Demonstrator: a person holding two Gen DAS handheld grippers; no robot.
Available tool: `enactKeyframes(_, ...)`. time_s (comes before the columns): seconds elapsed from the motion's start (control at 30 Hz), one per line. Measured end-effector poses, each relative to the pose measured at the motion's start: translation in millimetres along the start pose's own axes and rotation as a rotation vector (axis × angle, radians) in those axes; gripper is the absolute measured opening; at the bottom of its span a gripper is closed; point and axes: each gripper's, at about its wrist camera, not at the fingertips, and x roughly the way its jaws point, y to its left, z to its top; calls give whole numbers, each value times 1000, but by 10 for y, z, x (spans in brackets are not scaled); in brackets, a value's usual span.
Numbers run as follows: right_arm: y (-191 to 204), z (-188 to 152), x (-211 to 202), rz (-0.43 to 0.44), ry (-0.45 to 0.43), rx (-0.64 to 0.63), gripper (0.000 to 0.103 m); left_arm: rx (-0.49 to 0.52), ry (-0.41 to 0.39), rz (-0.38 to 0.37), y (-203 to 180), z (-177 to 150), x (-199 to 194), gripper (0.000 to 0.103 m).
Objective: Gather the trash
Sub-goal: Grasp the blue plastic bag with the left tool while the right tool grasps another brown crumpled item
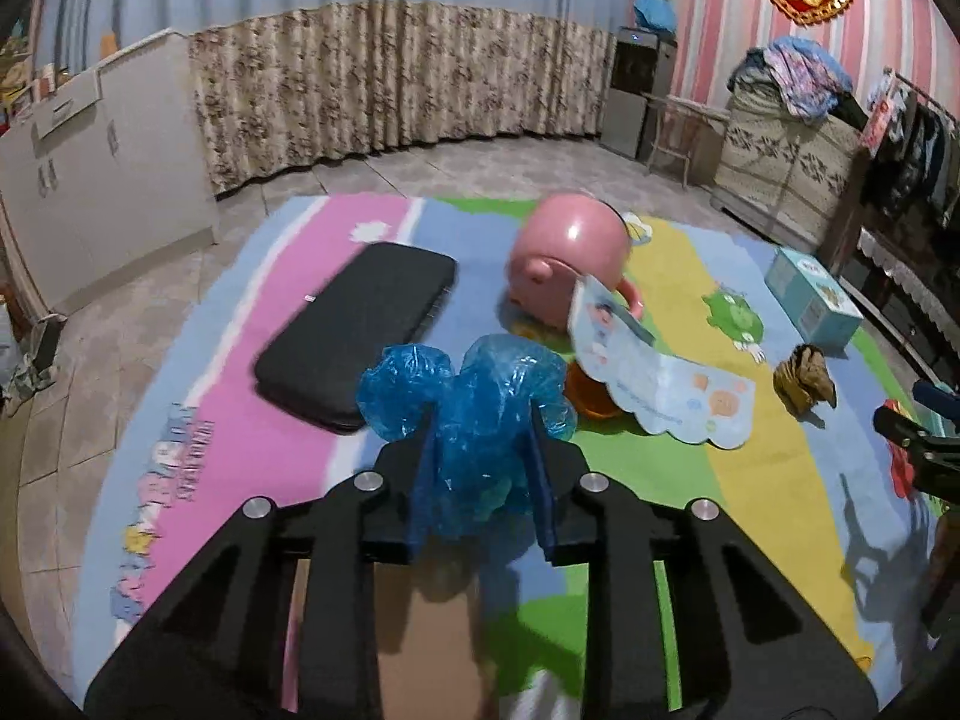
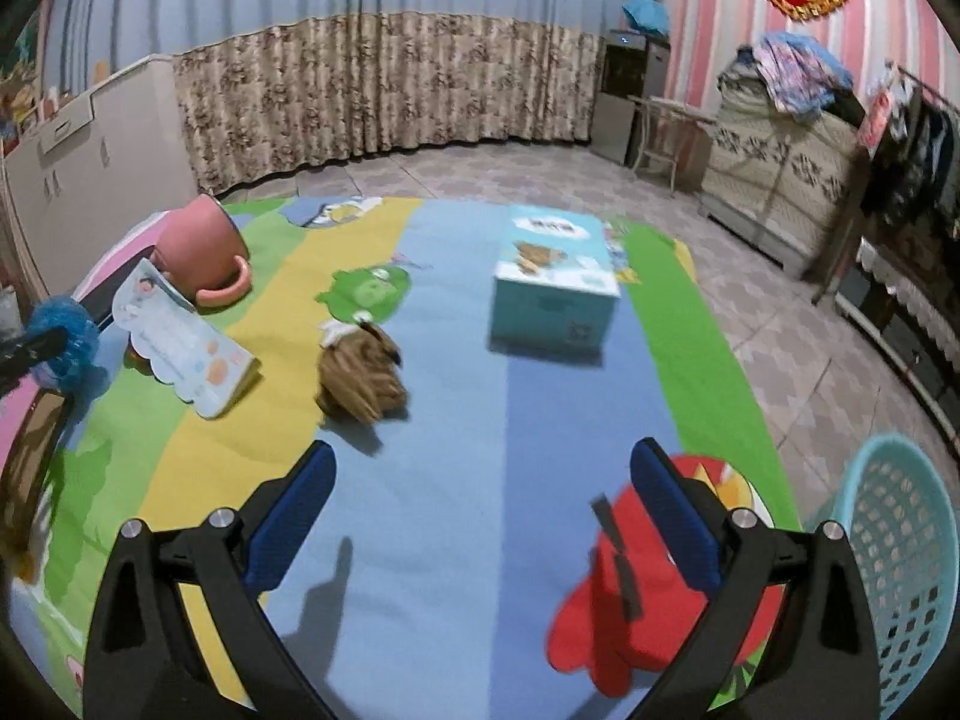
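Between the jaws of the left gripper (image 1: 480,450), over the striped play mat (image 1: 288,324), sits a crumpled blue plastic film wad (image 1: 474,414), pinched at mid-body. It is judged light, soft, springy and slippery, so a central squeeze suits it. Jaws of the right gripper (image 2: 483,516) stand wide and empty, near the crumpled brown paper scrap (image 2: 363,381) and turquoise lattice basket (image 2: 906,564).

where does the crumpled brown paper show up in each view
Left wrist view: the crumpled brown paper lies at the right, on the yellow stripe of the mat, below the blue box.
Right wrist view: the same paper sits left of centre, below the green cartoon figure.
Shared landmark: the pink pot tipped on its side, left of the paper in both.
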Motion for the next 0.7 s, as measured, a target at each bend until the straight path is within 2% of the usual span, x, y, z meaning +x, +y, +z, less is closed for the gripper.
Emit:
enactKeyframes(0.13, 166, 94, 160, 16, 15, -35, 96, -3, -24, 54, 143, 57, -62, 25)
enactKeyframes(0.33, 325, 183, 439, 47, 62, -50, 93, -17, -43, 90, 296, 97, -105, 25)
enactKeyframes(0.37, 343, 192, 476, 50, 68, -55, 90, -17, -45, 92, 304, 100, -106, 25)
enactKeyframes(0.43, 371, 205, 521, 70, 79, -55, 69, -19, -46, 97, 325, 105, -109, 25)
enactKeyframes(0.5, 394, 219, 539, 103, 80, -53, 63, -25, -44, 99, 311, 113, -103, 25)
enactKeyframes(0.53, 412, 218, 542, 109, 81, -61, 51, -27, -43, 98, 305, 115, -114, 25)
enactKeyframes(0.57, 429, 218, 541, 119, 85, -70, 45, -28, -43, 98, 290, 120, -120, 25)
enactKeyframes(0.7, 426, 185, 408, 131, 54, -82, 43, -19, -63, 105, 136, 151, -198, 25)
